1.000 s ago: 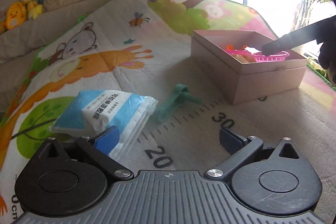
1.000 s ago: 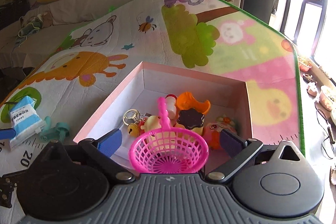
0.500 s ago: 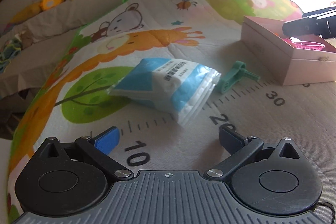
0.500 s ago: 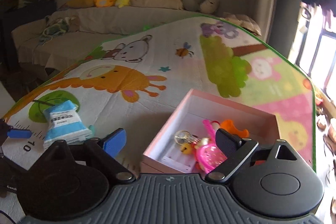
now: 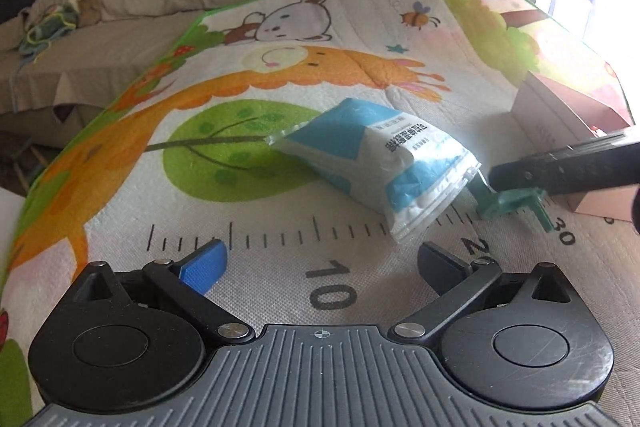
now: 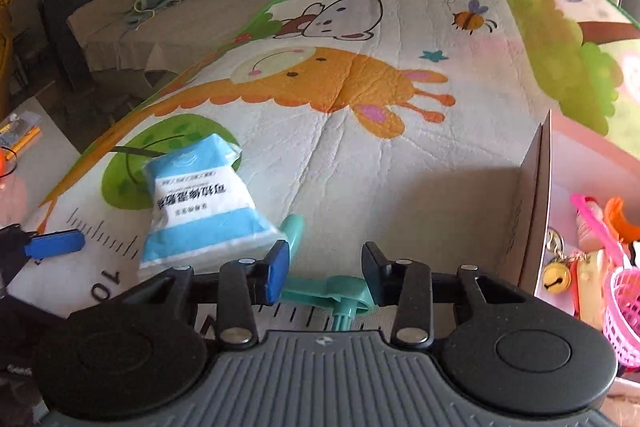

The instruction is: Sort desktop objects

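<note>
Teal plastic clip (image 6: 320, 287) lies on the play mat (image 6: 360, 155) just beside the blue-and-white tissue pack (image 6: 200, 207), with the pink box (image 6: 536, 187) of already sorted toys off to the right. The right gripper (image 6: 324, 273) straddles the clip and its jaws are closing, the clip between them but the pads not yet visibly pressing on it. To do this well, the pinch should land on the clip's thicker middle, not its thin prong, and stay clear of the pack's edge so the wrapper is not dragged along. The left gripper (image 5: 320, 265) hangs spread wide and empty above the printed ruler marks, near the pack, which looks like its likely next pick.
</note>
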Available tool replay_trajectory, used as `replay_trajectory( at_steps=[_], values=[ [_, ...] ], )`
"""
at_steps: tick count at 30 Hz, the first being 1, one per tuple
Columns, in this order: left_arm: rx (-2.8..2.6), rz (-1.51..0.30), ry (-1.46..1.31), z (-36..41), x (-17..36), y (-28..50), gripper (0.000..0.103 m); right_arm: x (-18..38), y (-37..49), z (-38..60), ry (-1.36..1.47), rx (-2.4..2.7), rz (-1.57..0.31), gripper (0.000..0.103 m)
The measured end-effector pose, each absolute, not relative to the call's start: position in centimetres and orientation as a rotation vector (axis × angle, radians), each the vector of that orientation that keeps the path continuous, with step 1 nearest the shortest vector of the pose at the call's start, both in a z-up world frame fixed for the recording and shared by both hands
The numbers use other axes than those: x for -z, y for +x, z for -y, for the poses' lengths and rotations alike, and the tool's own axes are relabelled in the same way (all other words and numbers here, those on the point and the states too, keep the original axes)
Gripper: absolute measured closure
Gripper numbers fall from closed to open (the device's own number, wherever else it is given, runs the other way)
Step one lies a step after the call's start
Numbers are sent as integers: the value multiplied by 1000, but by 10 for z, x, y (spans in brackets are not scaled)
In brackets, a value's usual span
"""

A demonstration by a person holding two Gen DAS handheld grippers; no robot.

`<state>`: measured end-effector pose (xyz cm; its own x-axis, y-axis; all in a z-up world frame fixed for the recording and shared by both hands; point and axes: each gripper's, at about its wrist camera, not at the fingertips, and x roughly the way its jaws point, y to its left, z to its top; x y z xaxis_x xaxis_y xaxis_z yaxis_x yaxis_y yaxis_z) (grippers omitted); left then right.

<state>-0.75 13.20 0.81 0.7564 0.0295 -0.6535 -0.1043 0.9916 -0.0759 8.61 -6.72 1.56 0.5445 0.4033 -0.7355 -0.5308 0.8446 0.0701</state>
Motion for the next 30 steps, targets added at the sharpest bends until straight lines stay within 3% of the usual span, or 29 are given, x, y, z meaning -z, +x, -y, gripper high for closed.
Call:
replay_trajectory(
  at_steps=[10,19,20,22,24,30],
  values=[
    [-50,-712,-25,-118,-9,-9,0,-17,7,119,-246,-562,-814,63],
    [-94,-660,-13,-119,-35,-8,0,-20,32,83,-273,-593,-669,64],
    [-90,-656,-20,-120,-40,-6,0,-15,39,78,-275,-586,-682,65],
    [-72,-644,-32,-119,-47,0,0,-7,45,76,-266,-575,-723,79],
    [-48,-633,-40,-114,-51,8,0,-5,40,85,-244,-569,-739,84],
    [-57,-691,-41,-99,-34,57,0,-8,-2,142,-173,-518,-761,87]
  ],
)
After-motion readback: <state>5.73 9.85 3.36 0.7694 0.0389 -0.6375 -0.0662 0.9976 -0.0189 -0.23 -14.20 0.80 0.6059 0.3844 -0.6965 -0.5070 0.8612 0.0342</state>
